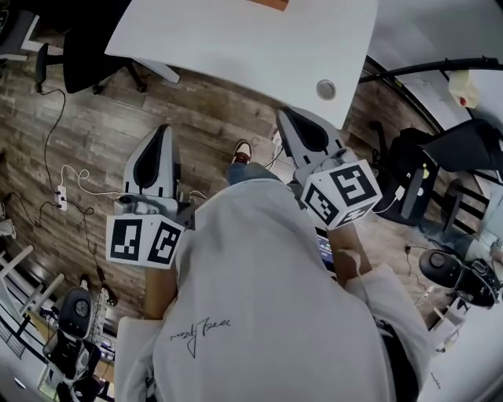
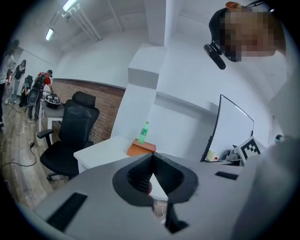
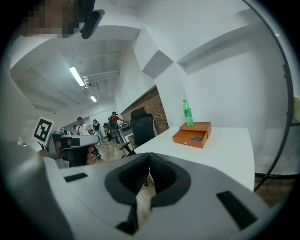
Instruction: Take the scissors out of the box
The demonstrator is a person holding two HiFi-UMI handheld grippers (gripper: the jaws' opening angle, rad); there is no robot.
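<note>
An orange wooden box (image 3: 192, 135) stands on the white table (image 3: 225, 154), with a green bottle (image 3: 187, 112) right behind it. Blue scissors (image 3: 196, 138) show in the box's open front part. The left gripper view shows the same box (image 2: 140, 149) and bottle (image 2: 144, 131) far off. Only a corner of the box (image 1: 271, 4) shows in the head view, at the top edge. My left gripper (image 1: 163, 128) and right gripper (image 1: 284, 112) hang over the wooden floor, short of the table and well away from the box. Both are shut and hold nothing.
A black office chair (image 1: 86, 47) stands at the table's left end. Cables and a power strip (image 1: 61, 196) lie on the floor at left. Another chair and gear (image 1: 440, 157) crowd the right side. A curved monitor (image 2: 229, 126) stands at right. People (image 3: 93, 126) stand far back.
</note>
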